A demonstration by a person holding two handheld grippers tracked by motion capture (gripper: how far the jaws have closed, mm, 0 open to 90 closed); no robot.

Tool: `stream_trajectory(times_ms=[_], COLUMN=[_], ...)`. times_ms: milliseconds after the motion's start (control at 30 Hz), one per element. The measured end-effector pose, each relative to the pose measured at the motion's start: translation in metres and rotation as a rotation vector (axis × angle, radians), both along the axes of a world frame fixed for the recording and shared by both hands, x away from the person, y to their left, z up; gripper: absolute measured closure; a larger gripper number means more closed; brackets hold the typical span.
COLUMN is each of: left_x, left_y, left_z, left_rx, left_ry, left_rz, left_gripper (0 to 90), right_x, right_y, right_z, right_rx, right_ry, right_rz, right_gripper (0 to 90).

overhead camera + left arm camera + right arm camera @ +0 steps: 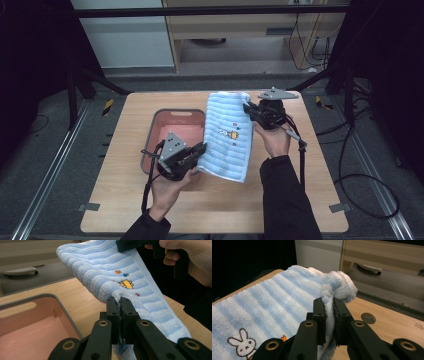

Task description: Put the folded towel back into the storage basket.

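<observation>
The towel [227, 135], blue and white striped, hangs stretched between our two grippers above the desk [120, 200], just right of the pink bin [162, 120]. Its long axis runs near to far, leaning slightly left at the near end. Our left gripper [199, 150] pinches the near left corner; our right gripper [248, 109] is clamped on the bunched far right edge.

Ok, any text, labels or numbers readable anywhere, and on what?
None readable.
towel: pictures only, a rabbit, a yellow figure and small coloured marks, no letters.
bin: no label visible.
left gripper and right gripper: no markings visible.
</observation>
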State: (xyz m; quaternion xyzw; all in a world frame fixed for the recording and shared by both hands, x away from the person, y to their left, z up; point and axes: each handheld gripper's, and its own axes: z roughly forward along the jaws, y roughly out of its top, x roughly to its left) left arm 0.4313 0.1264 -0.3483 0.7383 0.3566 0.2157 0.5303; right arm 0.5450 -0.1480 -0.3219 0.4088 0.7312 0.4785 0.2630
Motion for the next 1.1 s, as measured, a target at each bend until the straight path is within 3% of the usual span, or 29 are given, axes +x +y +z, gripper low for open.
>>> stream_trajectory(times_ms=[733,1100], left_x=[0.007,0.015], left_y=[0.053,0.078], left_z=[0.012,0.007], left_rx=[-0.015,-0.016], left_ry=[-0.028,-0.016], left_rz=[0.095,0.142], left_gripper=[86.5,86.5], right_x=[0.025,0.042], right_y=[0.06,0.09], right_z=[0.014,0.007], right_rx=[0.021,0.035], right_ry=[-0.026,-0.021], right_rz=[0.064,0.099], right_gripper=[82.3,82.3])
